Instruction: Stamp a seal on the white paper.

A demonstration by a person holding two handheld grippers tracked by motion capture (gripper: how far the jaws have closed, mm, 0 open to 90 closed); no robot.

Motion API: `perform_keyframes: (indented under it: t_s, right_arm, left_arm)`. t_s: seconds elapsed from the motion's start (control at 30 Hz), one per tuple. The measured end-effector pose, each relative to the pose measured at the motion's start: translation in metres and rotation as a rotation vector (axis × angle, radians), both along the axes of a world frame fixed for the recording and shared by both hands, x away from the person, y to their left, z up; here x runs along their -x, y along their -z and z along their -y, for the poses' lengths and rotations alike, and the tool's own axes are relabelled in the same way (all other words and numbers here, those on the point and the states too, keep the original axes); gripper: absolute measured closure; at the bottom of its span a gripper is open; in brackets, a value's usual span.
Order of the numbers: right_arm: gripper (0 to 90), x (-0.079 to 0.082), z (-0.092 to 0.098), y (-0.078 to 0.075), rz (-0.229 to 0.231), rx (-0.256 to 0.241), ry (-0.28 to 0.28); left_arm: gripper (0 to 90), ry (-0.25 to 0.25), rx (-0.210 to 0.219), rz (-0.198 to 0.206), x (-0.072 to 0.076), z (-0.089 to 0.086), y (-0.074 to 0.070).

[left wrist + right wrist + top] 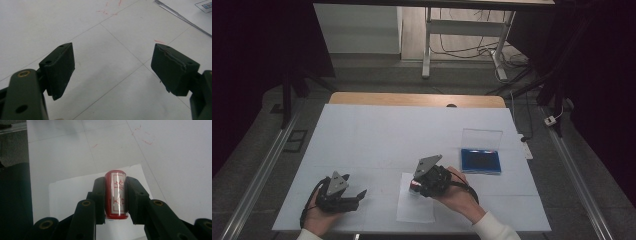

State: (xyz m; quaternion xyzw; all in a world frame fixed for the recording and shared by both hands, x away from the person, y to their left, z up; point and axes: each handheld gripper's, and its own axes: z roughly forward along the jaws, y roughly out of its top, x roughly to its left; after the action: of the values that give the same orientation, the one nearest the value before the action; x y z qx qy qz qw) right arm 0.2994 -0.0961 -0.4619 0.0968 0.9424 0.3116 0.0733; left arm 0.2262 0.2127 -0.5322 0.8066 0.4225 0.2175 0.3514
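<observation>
**Stamp gripped over the sheet, ready to press**

The red stamp (116,194), a small cylinder with a white label of red characters, sits clamped between the jaws of the right gripper (115,195), its far end jutting just beyond them. Beneath and ahead of the jaws lies the white paper sheet (72,192) on the worktop (175,165).

The step in hand looks like stamping the sheet; the next move likely calls for a straight, firm push down onto the paper without skewing.

The left gripper (112,67) hovers over bare worktop, jaws wide apart and holding nothing.

The high view adds the blue ink pad (481,161) in its open clear case, well beyond the right gripper (422,186); the right gripper view gives the label's print.
</observation>
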Motion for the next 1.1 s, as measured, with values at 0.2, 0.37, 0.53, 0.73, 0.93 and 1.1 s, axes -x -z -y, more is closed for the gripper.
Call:
perform_keyframes:
  t_s: [0.2,0.37,0.53,0.73,0.93,1.1]
  right_arm:
    - [70.0,-0.001,0.005,-0.006,0.004,-0.028,0.003]
    - [70.0,-0.002,0.009,-0.01,0.0,-0.048,0.017]
    - [70.0,-0.005,0.015,-0.014,-0.001,-0.071,0.034]
    - [70.0,-0.011,0.023,-0.021,-0.012,-0.115,0.058]
    - [70.0,-0.018,0.031,-0.025,-0.013,-0.143,0.075]
    - [70.0,-0.021,0.04,-0.029,-0.009,-0.16,0.107]
  left_arm:
    - [19.2,-0.001,-0.001,-0.001,0.0,0.0,0.0]
    - [19.2,0.0,0.0,-0.001,0.0,0.0,0.0]
    - [19.2,-0.002,0.002,0.0,0.0,0.0,0.0]
    - [19.0,-0.004,0.017,-0.002,0.0,-0.001,0.001]
    - [19.0,-0.007,0.025,-0.006,0.001,-0.003,0.001]
    - [19.0,-0.007,0.02,-0.001,0.001,-0.002,0.0]
